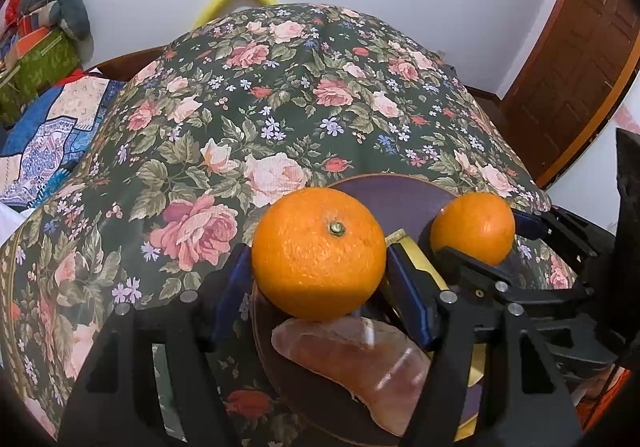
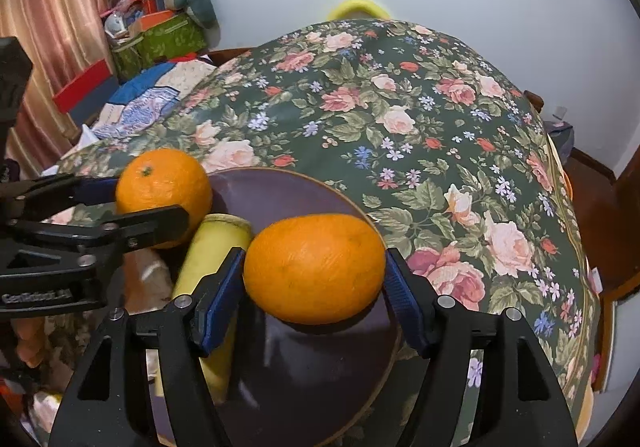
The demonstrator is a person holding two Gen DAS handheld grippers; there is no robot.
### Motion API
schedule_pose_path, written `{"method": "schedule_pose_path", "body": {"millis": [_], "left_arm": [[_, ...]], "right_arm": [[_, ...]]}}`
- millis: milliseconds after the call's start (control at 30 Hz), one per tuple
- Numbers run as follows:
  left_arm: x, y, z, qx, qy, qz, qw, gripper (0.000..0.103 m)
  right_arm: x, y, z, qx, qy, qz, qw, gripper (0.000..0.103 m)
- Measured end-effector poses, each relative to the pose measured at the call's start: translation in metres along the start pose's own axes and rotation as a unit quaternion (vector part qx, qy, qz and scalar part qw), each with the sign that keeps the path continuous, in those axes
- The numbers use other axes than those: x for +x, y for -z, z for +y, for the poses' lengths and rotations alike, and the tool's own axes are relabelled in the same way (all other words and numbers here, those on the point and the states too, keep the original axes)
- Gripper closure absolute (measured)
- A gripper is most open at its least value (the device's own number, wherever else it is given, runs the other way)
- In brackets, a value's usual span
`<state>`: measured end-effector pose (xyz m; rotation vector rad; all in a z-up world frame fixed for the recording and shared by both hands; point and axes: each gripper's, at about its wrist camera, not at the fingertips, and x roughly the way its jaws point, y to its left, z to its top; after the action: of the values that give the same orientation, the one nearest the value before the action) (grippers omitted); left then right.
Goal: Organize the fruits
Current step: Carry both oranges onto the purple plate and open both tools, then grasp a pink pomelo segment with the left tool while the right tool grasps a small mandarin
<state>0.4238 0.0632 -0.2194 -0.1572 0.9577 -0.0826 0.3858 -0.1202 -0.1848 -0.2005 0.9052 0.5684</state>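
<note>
A large orange (image 1: 318, 253) sits between the blue pads of my left gripper (image 1: 319, 259), which is shut on it just above a pinkish glossy wedge (image 1: 352, 359) on the dark purple plate (image 1: 392, 191). A second orange (image 2: 314, 267) lies on the plate (image 2: 300, 191) between the pads of my right gripper (image 2: 316, 253). Those pads stand right at its sides without visibly pressing, so that gripper is open. A yellow banana-like fruit (image 2: 216, 247) lies on the plate between the two oranges. In the right wrist view, my left gripper (image 2: 140, 203) enters from the left with its orange (image 2: 160, 183).
The plate rests on a table under a dark floral cloth (image 2: 400, 119), which stretches bare behind and to the right. A wooden door (image 1: 580, 67) stands at the right. Boxes and a plush toy (image 2: 176, 15) are piled at the back left, beside a patterned blue cloth (image 1: 48, 135).
</note>
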Motion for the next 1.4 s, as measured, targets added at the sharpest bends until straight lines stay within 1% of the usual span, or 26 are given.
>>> {"method": "schedule_pose_path", "body": {"millis": [133,233,500,667,767,1000,1133,1167,1267,1400], "left_arm": [[-0.012,0.001,0.0,-0.008,0.012,-0.005,0.9999,0.035],[-0.027,0.003,-0.003,0.0,0.007,-0.015,0.9999,0.035],[-0.077,0.014,-0.016,0.018,0.005,-0.044,0.9989,0.035],[-0.117,0.027,-0.024,0.025,0.004,-0.065,0.9976,0.035],[-0.141,0.037,-0.031,0.032,0.001,-0.08,0.9963,0.035],[-0.185,0.066,-0.042,0.042,0.002,-0.098,0.9943,0.034],[-0.197,0.086,-0.045,0.044,0.0,-0.099,0.9941,0.027],[-0.198,0.091,-0.045,0.044,-0.001,-0.099,0.9942,0.023],[-0.197,0.108,-0.046,0.049,-0.009,-0.088,0.9949,0.022],[-0.186,0.129,-0.041,0.049,-0.014,-0.06,0.9969,0.022]], "right_arm": [[-0.008,0.002,0.003,-0.002,0.008,-0.007,1.0,0.036],[-0.018,0.004,0.003,0.003,0.008,-0.014,1.0,0.036],[-0.065,0.009,0.009,0.012,0.013,-0.045,0.999,0.036],[-0.099,0.018,0.016,0.01,0.02,-0.071,0.997,0.036],[-0.121,0.024,0.02,0.013,0.016,-0.084,0.996,0.035],[-0.165,0.044,0.027,0.023,0.017,-0.111,0.993,0.035],[-0.186,0.062,0.028,0.025,0.031,-0.125,0.991,0.03],[-0.189,0.066,0.029,0.024,0.035,-0.127,0.991,0.029],[-0.193,0.083,0.029,0.024,0.046,-0.123,0.991,0.028],[-0.19,0.104,0.028,0.024,0.056,-0.107,0.992,0.028]]}}
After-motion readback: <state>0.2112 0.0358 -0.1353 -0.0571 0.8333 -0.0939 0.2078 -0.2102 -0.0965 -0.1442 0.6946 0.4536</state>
